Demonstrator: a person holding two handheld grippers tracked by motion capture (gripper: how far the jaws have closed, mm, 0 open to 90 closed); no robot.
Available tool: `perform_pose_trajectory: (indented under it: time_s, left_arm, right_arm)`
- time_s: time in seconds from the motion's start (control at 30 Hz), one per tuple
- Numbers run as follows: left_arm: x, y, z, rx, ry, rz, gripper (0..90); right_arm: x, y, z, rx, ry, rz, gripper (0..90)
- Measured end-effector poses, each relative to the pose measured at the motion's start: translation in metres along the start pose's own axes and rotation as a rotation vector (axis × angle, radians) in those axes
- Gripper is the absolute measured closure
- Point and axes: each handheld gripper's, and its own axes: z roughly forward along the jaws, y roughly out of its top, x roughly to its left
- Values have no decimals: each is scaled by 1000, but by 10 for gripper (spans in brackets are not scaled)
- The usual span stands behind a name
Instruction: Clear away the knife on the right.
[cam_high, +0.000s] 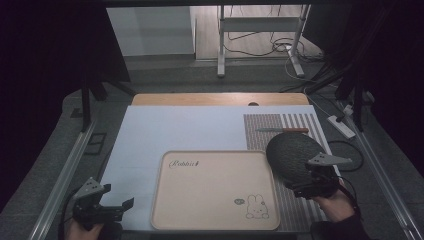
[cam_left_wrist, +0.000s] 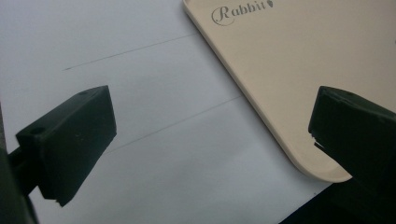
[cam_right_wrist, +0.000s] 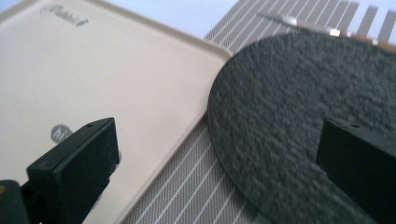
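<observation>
A beige tray (cam_high: 157, 200) printed with "Rabbit" and a small bunny lies at the front middle of a white sheet (cam_high: 175, 130). A dark round textured plate (cam_high: 290, 150) rests on a striped placemat (cam_high: 300, 212) to its right. My right gripper (cam_high: 295, 186) is open at the plate's near edge. In the right gripper view (cam_right_wrist: 217, 163) one jaw hangs over the tray (cam_right_wrist: 187, 44) and the other over the plate (cam_right_wrist: 289, 93). At the front left my left gripper (cam_high: 125, 206) is open and empty. Its own view (cam_left_wrist: 212, 140) shows the tray's corner (cam_left_wrist: 261, 121) near one jaw.
A knife (cam_high: 282, 130) with a brown handle lies across the placemat behind the plate, and its blade (cam_right_wrist: 299, 23) appears in the right gripper view. The wooden table edge (cam_high: 200, 98) runs along the back. Metal rails flank the table. A power strip (cam_high: 341, 126) lies right.
</observation>
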Motion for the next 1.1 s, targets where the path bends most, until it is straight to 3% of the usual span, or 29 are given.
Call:
perform_pose_trajectory:
  time_s: [0.27, 0.53, 1.1]
  left_arm:
    - [0, 0, 0, 1, -1, 4, 12]
    - [-1, 0, 0, 1, -2, 6, 12]
    - [0, 0, 0, 1, -3, 6, 12]
  right_arm:
    - [-3, 7, 6, -7, -8, -12, 0]
    - [-14, 11, 21, 45, 1, 21, 0]
    - [-29, 30, 46, 90, -14, 10, 0]
